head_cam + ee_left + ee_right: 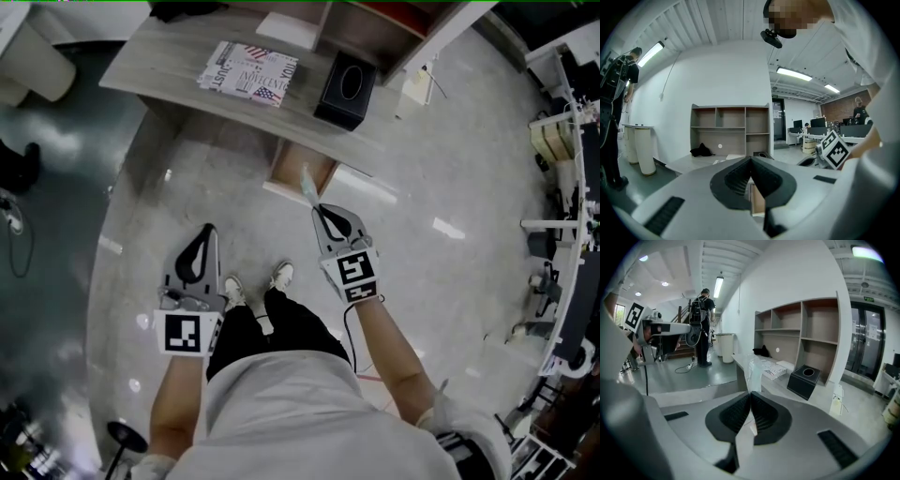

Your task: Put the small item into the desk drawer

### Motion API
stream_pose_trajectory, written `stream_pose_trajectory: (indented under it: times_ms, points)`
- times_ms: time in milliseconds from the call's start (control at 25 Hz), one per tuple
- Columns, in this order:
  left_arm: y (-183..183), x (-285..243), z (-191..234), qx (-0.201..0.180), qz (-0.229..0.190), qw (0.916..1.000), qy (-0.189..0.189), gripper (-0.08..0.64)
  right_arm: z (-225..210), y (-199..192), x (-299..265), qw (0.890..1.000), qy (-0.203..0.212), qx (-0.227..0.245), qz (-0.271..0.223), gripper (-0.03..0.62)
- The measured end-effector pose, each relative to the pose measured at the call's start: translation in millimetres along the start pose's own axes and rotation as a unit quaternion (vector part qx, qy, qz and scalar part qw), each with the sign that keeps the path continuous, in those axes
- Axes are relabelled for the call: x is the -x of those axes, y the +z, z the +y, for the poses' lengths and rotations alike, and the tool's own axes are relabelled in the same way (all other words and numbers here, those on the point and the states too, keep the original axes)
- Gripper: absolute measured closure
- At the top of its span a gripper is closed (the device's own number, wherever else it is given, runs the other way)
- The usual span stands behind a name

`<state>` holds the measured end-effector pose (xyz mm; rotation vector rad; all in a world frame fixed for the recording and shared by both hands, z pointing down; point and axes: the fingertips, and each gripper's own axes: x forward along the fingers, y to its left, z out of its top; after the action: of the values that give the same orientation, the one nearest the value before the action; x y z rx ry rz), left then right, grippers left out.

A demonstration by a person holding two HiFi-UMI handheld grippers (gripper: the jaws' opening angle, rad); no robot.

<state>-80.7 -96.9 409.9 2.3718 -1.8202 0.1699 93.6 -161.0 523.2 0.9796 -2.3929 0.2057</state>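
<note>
Small clear packet (754, 367) pinched at its lower end by right gripper (750, 397), jaws closed tight on it. In head view its tip overlaps the open desk drawer (292, 161). Left gripper (751, 161) jaws together, nothing between. Black box (345, 89) and magazine (248, 70) on desk (159, 66).

Bright, even indoor light comes from long ceiling tubes (794, 73). Small white glare spots dot the glossy floor (469, 169). Both gripper views bulge like a fisheye, with dark rounded corners and soft, blurred edges.
</note>
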Motion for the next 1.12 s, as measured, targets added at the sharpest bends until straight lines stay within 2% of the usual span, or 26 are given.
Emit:
stream_pose_trajectory:
  times_ms: [120,360,760,920,1120]
  points:
    - [-2.1,-2.4,1.3,-0.002,-0.002,1.0000,0.006,0.541,5.8,-25.9,-26.6,0.999,0.021,0.005,0.030,0.565]
    - [-11.6,-5.6,0.4,-0.002,0.013,0.9998,0.012,0.541,3.6,-68.9,-69.3,0.996,0.031,-0.002,0.078,0.565]
    - [-48.0,-22.1,3.6,0.006,0.042,0.9990,0.015,0.541,-2.3,-113.0,-110.8,0.992,0.040,0.010,0.120,0.565]
    - [-61.4,-31.4,3.8,0.014,0.040,0.9990,0.013,0.541,-6.0,-134.4,-122.7,0.989,0.042,0.001,0.141,0.565]
    - [-75.7,-36.8,3.5,0.023,0.044,0.9986,0.016,0.541,-5.3,-154.9,-134.0,0.985,0.050,0.013,0.165,0.565]
